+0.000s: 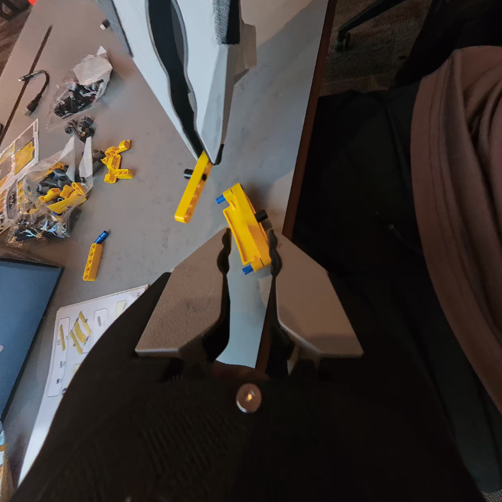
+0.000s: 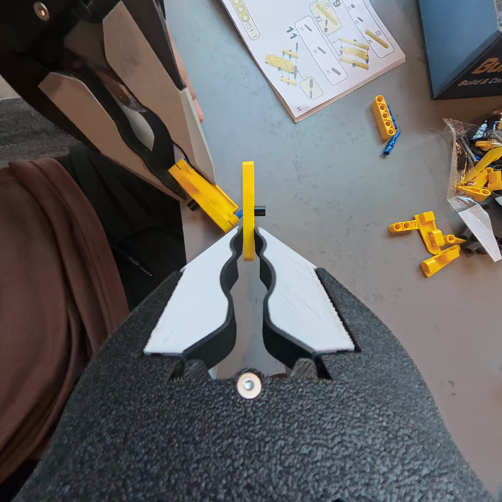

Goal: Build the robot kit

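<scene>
My left gripper (image 1: 248, 237) is shut on a yellow panel piece (image 1: 244, 222) with blue pins at its ends and a black pin on one side, held above the table's near edge. It also shows in the right wrist view (image 2: 176, 182) at upper left, with the panel (image 2: 206, 198). My right gripper (image 2: 248, 231) is shut on the end of a long yellow beam (image 2: 248, 195) with a black pin through it, seen edge-on. In the left wrist view this gripper (image 1: 210, 159) comes in from the top holding the beam (image 1: 194, 190). Beam and panel are close together but apart.
On the grey table (image 2: 312, 176) lie an open instruction booklet (image 2: 312, 49), a blue box (image 2: 461, 46), a short yellow beam with a blue pin (image 2: 384, 119), a small yellow assembly (image 2: 432, 239), and bags of parts (image 1: 49, 201). A person's brown clothing (image 1: 461, 190) lies beyond the table edge.
</scene>
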Action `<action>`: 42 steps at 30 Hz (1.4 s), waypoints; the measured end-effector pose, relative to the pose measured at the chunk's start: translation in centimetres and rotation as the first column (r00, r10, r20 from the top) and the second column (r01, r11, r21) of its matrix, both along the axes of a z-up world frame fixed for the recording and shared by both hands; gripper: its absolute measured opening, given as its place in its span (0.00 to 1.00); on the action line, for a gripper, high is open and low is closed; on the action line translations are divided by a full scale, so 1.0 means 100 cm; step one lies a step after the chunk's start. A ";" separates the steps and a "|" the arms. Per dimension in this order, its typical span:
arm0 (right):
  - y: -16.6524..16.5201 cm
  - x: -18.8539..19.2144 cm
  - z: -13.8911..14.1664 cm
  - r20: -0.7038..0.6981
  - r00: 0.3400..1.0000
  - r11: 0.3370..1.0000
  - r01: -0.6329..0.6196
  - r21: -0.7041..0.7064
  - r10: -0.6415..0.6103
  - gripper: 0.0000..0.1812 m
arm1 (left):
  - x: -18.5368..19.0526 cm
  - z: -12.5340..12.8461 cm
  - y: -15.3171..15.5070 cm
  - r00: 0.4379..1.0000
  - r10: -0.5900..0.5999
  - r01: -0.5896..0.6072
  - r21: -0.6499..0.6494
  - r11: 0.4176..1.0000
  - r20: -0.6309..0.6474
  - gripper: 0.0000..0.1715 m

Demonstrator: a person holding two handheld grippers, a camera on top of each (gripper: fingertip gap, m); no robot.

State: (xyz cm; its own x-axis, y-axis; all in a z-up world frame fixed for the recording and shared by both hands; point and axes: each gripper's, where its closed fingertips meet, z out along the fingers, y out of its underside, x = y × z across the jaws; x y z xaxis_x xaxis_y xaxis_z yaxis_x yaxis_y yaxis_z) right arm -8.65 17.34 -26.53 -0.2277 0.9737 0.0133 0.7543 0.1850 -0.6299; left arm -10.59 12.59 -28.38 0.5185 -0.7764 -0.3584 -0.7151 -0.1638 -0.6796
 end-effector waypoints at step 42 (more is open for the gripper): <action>-0.019 -0.005 -0.012 -0.098 0.976 0.981 -0.194 0.000 0.193 0.26 | -0.030 0.015 0.020 0.960 0.234 -0.223 -0.087 0.971 0.152 0.00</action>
